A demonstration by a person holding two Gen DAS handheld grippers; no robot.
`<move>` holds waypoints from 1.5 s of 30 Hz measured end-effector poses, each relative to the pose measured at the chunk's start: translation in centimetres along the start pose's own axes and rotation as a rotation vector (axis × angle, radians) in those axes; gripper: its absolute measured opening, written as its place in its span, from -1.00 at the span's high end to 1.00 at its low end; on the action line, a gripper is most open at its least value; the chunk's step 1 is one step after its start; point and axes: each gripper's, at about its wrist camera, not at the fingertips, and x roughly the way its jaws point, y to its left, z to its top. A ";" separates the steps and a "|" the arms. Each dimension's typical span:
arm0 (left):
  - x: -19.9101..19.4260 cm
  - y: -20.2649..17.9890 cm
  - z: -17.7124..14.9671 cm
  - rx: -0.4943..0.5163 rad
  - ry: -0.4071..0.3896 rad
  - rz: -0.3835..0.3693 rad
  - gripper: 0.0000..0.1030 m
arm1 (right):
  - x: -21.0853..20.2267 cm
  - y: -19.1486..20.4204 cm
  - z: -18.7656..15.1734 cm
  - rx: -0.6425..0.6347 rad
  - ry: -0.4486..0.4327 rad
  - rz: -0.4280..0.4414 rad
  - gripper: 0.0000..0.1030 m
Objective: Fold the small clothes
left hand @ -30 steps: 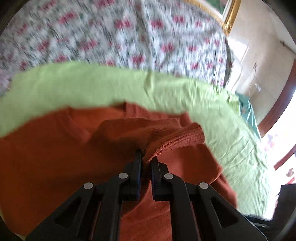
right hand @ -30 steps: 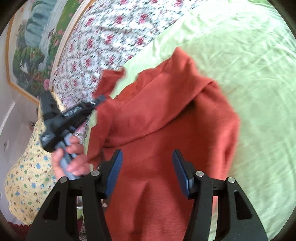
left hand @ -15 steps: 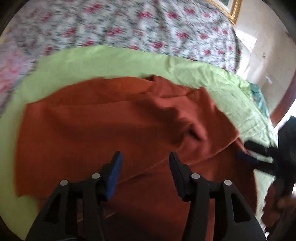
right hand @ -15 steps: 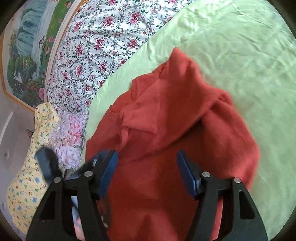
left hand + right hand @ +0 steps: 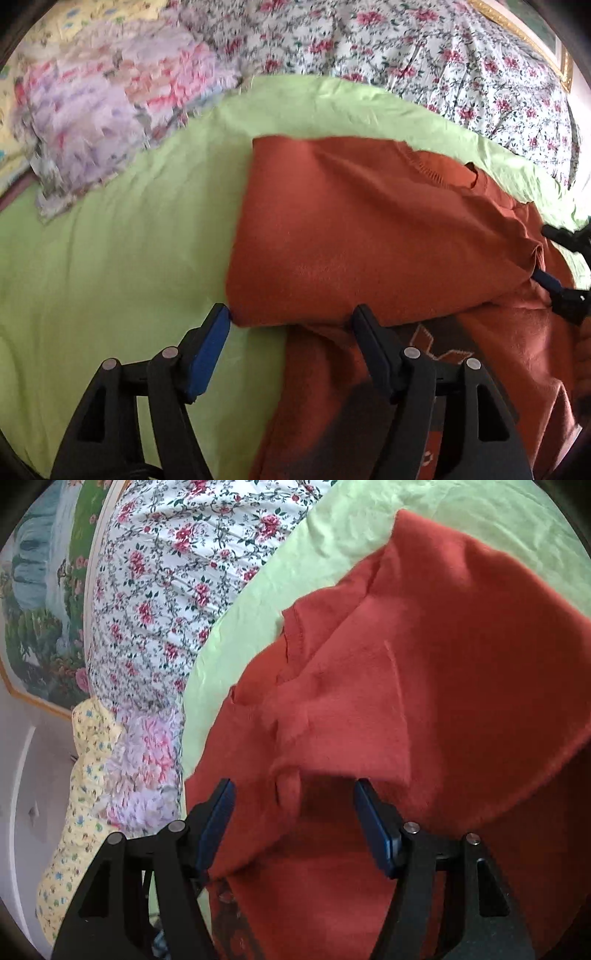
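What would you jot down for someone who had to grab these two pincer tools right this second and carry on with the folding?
Left gripper: open, empty, at the near-left corner of the folded flap.
Right gripper: open, empty, over the sweater's other side.
Orange sweater: lies on the green sheet, which is spread over the floral bedspread. One side appears already folded across the body.
Left to do: the sweater is still large and rumpled on the right gripper's side; probably smooth it, then fold it smaller.
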 end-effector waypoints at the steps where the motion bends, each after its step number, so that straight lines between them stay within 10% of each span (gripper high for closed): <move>1: 0.1 0.2 -0.1 -0.002 0.006 -0.010 -0.35 | 0.4 -0.1 0.3 0.004 -0.008 -0.010 -0.30; 3: 0.0 0.1 -0.3 0.005 -0.001 -0.013 -0.35 | 0.9 -0.1 0.8 -0.002 -0.025 -0.037 -0.06; 5: -0.2 0.0 -0.7 0.006 -0.004 -0.025 -0.35 | 1.2 0.3 1.4 -0.003 -0.016 -0.035 0.80; 7: 0.0 -0.4 -1.0 0.021 0.000 -0.027 -0.35 | 0.4 1.5 2.0 -0.034 -0.049 -0.021 0.85; 18: 2.6 0.7 2.6 -0.076 0.007 0.113 -0.38 | -7.5 13.0 4.7 -0.347 -0.228 0.074 0.88; 24: 2.4 5.2 2.3 -0.308 -0.048 0.043 -0.38 | -5.8 6.2 4.5 -0.311 -0.185 -0.078 0.88; 39: 2.1 5.0 1.1 -0.285 -0.065 0.048 -0.45 | -3.0 -3.4 3.0 -0.217 -0.158 -0.305 0.85; 45: 1.4 5.8 0.4 -0.287 -0.043 0.022 -0.45 | -6.4 -4.0 2.1 -0.199 -0.181 -0.380 0.52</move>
